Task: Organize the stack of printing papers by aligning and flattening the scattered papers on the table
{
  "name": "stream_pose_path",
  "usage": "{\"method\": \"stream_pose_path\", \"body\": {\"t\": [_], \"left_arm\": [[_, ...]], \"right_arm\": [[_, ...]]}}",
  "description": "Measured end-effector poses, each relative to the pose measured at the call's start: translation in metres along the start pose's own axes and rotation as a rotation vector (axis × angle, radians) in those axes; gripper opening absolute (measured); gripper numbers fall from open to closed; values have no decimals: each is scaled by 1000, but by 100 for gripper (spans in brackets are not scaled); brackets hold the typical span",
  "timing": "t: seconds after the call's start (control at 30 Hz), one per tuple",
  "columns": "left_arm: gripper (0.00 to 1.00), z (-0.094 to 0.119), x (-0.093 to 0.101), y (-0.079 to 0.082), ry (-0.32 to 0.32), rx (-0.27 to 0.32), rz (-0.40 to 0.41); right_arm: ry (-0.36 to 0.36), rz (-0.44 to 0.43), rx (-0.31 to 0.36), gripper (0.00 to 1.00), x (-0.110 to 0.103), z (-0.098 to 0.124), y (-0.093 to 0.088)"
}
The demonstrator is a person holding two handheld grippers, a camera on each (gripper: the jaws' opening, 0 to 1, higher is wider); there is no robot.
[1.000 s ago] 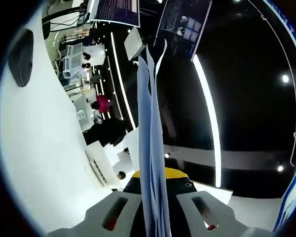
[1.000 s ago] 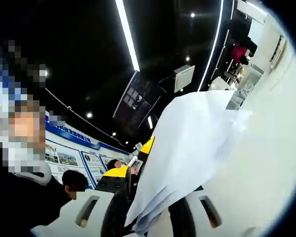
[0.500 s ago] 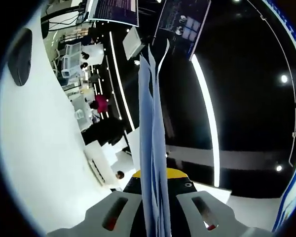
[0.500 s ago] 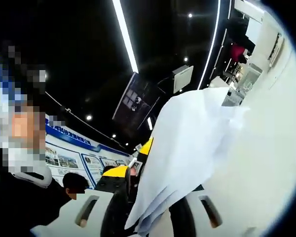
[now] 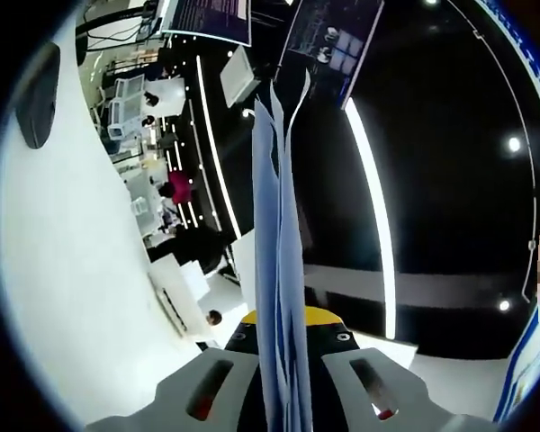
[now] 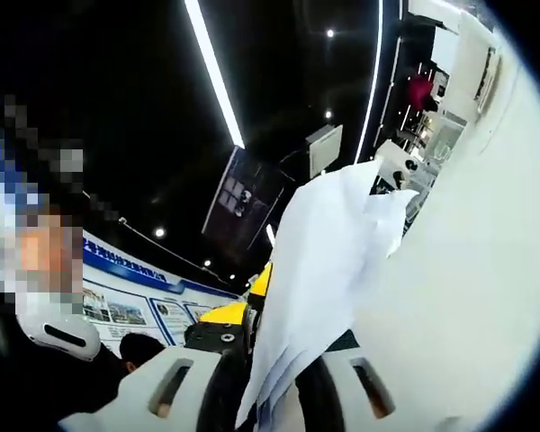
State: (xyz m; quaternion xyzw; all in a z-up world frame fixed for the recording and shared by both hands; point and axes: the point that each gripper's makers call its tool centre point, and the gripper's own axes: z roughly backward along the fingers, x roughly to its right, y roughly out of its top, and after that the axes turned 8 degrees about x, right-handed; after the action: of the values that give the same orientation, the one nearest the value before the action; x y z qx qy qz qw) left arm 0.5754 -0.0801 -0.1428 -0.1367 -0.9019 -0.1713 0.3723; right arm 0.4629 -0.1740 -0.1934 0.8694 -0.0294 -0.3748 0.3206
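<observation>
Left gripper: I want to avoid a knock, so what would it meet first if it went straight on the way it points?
The left gripper is shut on the paper stack; beyond that, probably only open air toward the dark ceiling, depth unclear.

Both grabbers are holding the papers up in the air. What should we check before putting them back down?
1. Left gripper shut on the papers: ok, the sheets pass between its jaws.
2. Right gripper shut on the papers: ok.
3. Top edges even: not ok, the sheet tips stand at different heights in the left gripper view.
4. Sheets flat together: not ok, they fan apart and a corner sticks out in the right gripper view.
5. Table surface close by: ok, a white surface runs beside the papers.
6. Landing spot free of things: cannot tell.
</observation>
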Motion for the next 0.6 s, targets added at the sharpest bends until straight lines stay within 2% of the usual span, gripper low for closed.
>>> {"method": "stream_pose_path", "body": {"t": [0.07,0.3,0.4,0.47,0.6], "left_arm": [[6,0,0,0,0,-5,-1],[8,-1,3,-4,-10,-28,0],[19,-1,9,-1,-39,-40,-23],[22,0,16,2,-88,-78,-39],[23,8,20,9,-154,-205,-73]], "right_arm": [[-4,8,0,0,2,1,1],[10,18,3,0,-4,3,6],[-4,18,-8,0,0,9,12],[-20,21,-22,0,4,16,18],[-28,-9,-89,0,7,29,25]]}}
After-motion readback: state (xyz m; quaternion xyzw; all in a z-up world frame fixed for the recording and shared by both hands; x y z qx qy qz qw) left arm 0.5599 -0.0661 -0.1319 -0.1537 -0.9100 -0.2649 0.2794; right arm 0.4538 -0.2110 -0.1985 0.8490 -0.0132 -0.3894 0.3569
